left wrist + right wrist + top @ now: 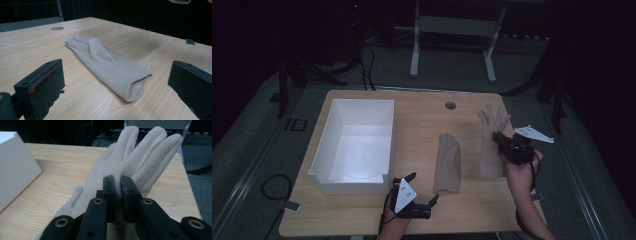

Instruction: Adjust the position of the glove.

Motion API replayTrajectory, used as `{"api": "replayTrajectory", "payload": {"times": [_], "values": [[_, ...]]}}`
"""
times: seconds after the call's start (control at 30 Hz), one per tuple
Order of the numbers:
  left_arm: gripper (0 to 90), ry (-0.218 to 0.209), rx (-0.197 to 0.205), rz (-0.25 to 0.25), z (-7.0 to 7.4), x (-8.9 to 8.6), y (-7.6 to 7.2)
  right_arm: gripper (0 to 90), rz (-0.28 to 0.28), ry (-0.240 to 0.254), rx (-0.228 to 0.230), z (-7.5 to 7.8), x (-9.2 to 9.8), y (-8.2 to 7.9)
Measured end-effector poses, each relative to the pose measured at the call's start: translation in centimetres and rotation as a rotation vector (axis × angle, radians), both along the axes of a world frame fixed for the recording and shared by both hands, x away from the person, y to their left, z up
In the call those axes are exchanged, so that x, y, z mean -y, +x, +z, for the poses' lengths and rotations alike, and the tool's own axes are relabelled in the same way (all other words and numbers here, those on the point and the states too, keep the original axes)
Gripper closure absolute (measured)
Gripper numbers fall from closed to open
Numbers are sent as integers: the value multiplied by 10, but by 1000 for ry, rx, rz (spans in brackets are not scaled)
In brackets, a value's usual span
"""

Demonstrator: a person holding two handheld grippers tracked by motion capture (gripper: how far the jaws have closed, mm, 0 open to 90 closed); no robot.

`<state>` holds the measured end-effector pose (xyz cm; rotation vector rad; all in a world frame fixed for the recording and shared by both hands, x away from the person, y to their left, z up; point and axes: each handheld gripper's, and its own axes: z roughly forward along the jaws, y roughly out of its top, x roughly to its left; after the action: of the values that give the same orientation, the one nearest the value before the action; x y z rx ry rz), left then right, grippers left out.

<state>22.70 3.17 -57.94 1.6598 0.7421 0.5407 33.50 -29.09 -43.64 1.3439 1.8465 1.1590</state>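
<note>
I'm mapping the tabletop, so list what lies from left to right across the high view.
white box → left tool → folded glove → glove pinched in the right tool → right tool → grey three-cornered plate.

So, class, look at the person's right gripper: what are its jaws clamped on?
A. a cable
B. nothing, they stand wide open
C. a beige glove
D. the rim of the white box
C: in the right gripper view the right gripper has its jaws pinched shut on the beige glove, its fingers spreading beyond them.
</note>
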Motion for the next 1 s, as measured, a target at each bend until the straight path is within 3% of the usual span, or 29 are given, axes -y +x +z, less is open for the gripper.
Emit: {"api": "replayTrajectory", "payload": {"times": [0.4, 0.6, 0.7, 1.0], "values": [[10, 2, -9, -7, 0, 0, 1, 831, 23, 32, -20, -11, -66, 3], [9, -1, -14, -9, 0, -1, 1, 831, 10, 40, -66, -30, -91, 6], [10, 1, -14, -11, 0, 0, 1, 831, 3, 17, -78, -44, -102, 7], [10, -5, -9, -14, 0, -1, 1, 830, -28, -9, -133, -75, -114, 9]]}}
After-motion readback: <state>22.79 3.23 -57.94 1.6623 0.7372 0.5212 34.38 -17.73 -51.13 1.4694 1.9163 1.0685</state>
